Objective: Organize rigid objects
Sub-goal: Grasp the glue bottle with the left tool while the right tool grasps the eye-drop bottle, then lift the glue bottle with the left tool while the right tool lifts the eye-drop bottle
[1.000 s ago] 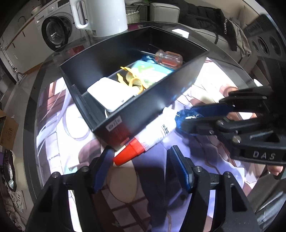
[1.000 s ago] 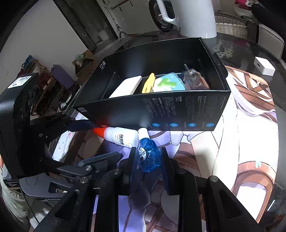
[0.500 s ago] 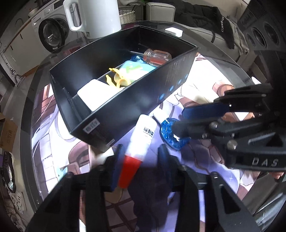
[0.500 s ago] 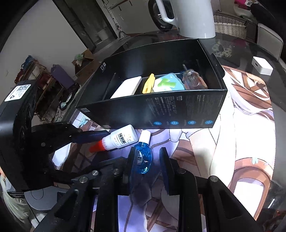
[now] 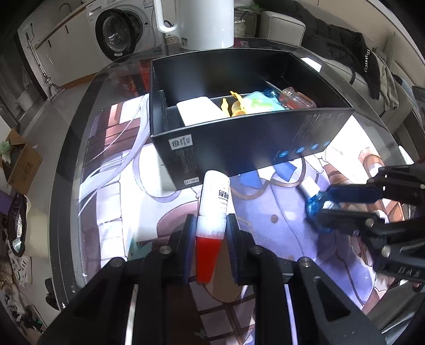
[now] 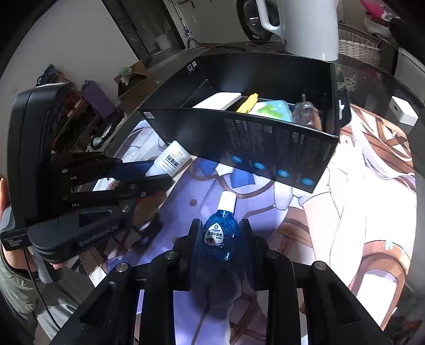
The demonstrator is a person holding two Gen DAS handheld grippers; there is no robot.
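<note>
A white glue bottle (image 5: 215,193) with a red cap lies between my left gripper's (image 5: 209,225) fingers. The jaws are closing tight on it near the cap, and its base points at the black box (image 5: 239,148). The right wrist view shows the same bottle (image 6: 172,159) in the left gripper (image 6: 156,172) close to the box's front wall. My right gripper (image 6: 220,228) is shut on a small blue dropper bottle (image 6: 220,236) with a white cap, just above the printed mat. In the left wrist view that blue bottle (image 5: 314,205) sits to the right.
The box holds a white case (image 5: 199,110), a yellow clip (image 5: 235,106), a teal case (image 5: 260,103) and a clear bottle (image 5: 297,98). A white kettle (image 5: 202,24) stands behind it. A small white cube (image 6: 402,114) sits at the right. The round table's rim (image 5: 66,148) curves at the left.
My left gripper went from wide open to shut on the glue bottle, which swung round to lie along the fingers. The right gripper kept the blue bottle and hardly moved.
</note>
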